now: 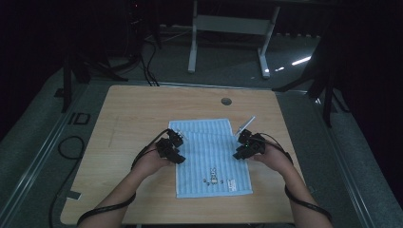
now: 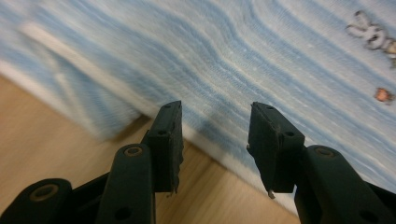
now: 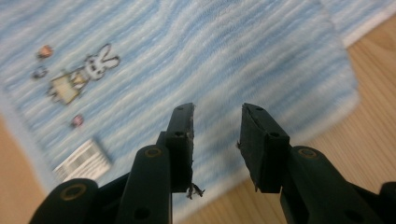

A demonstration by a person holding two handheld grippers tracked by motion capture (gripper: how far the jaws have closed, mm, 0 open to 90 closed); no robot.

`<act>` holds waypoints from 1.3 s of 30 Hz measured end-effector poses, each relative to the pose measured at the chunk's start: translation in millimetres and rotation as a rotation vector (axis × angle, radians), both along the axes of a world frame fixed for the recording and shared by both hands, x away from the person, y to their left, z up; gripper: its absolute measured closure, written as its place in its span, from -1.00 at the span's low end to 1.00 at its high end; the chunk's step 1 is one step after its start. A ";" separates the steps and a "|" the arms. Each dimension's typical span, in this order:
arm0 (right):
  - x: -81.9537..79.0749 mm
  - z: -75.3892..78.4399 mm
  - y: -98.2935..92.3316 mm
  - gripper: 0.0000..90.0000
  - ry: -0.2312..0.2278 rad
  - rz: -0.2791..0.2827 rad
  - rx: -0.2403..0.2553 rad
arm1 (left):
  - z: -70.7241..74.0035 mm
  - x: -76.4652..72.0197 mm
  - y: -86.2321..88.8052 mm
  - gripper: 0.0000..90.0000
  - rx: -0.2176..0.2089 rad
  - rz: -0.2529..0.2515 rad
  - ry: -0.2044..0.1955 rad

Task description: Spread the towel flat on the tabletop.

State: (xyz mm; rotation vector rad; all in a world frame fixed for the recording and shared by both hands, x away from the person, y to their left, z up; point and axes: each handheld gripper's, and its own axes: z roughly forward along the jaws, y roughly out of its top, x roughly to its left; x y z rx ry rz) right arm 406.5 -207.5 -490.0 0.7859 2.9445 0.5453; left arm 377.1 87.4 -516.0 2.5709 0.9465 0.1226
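High view: a folded blue striped towel (image 1: 212, 156) lies mid-table; the left gripper (image 1: 177, 148) and right gripper (image 1: 243, 148), jaws part-open and empty, should straddle opposite edges squarely before pinching.

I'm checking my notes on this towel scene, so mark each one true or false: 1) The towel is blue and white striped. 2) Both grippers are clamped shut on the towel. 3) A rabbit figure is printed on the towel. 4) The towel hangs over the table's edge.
1) True: the towel is striped blue and white.
2) False: the left gripper and right gripper stand open over the towel's side edges, nothing between the jaws.
3) True: the rabbit figure is printed near the label.
4) False: it lies flat on the table.
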 end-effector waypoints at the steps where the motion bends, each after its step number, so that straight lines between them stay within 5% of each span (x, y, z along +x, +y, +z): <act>1: 1.3 -3.9 2.7 0.43 0.005 -0.003 -0.006 | -4.4 2.0 -1.8 0.21 0.009 -0.011 0.008; 8: 11.3 -27.7 16.1 0.42 -0.001 -0.008 -0.061 | -9.5 12.5 -10.8 0.21 0.032 -0.005 -0.004; 21: 26.2 -28.2 8.7 0.38 -0.015 -0.069 -0.079 | -10.2 40.9 -21.1 0.19 0.026 -0.003 -0.018; 27: 33.8 -28.4 4.5 0.29 -0.002 -0.089 -0.069 | -9.7 50.5 -29.2 0.15 0.053 -0.010 -0.022; 39: 57.6 -28.3 6.3 0.24 -0.025 -0.114 -0.123 | -8.5 75.2 -39.6 0.15 0.082 0.004 -0.025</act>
